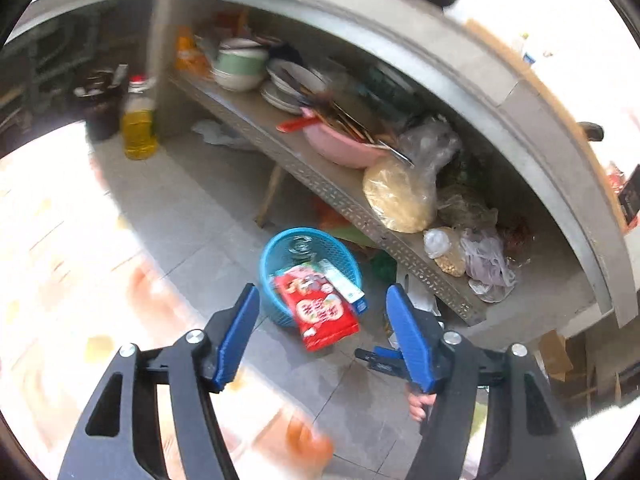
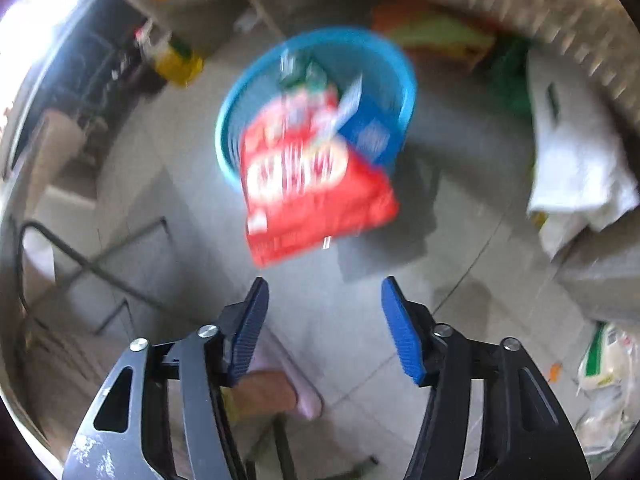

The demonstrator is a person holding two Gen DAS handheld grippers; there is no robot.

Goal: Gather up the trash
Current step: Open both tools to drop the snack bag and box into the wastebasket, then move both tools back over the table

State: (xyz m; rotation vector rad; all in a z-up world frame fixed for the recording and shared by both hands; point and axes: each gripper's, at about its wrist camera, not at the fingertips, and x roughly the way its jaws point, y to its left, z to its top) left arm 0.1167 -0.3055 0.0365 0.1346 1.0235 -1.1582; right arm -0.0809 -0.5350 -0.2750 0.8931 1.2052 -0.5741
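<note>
A red packet (image 1: 320, 308) leans over the near rim of the blue basket (image 1: 276, 248) on the floor. Left gripper (image 1: 322, 304) and right gripper (image 2: 324, 300) gape wide, holding nothing.

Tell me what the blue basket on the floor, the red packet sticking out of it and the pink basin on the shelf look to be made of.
Blue basket: probably moulded plastic, its wall a perforated mesh with a smooth rim.
Red packet: likely glossy printed plastic film, judging by its sheen and flat pouch shape; the blurred right view adds little.
Pink basin: seemingly plastic, matte, uniform pastel colour and rounded wall.
</note>
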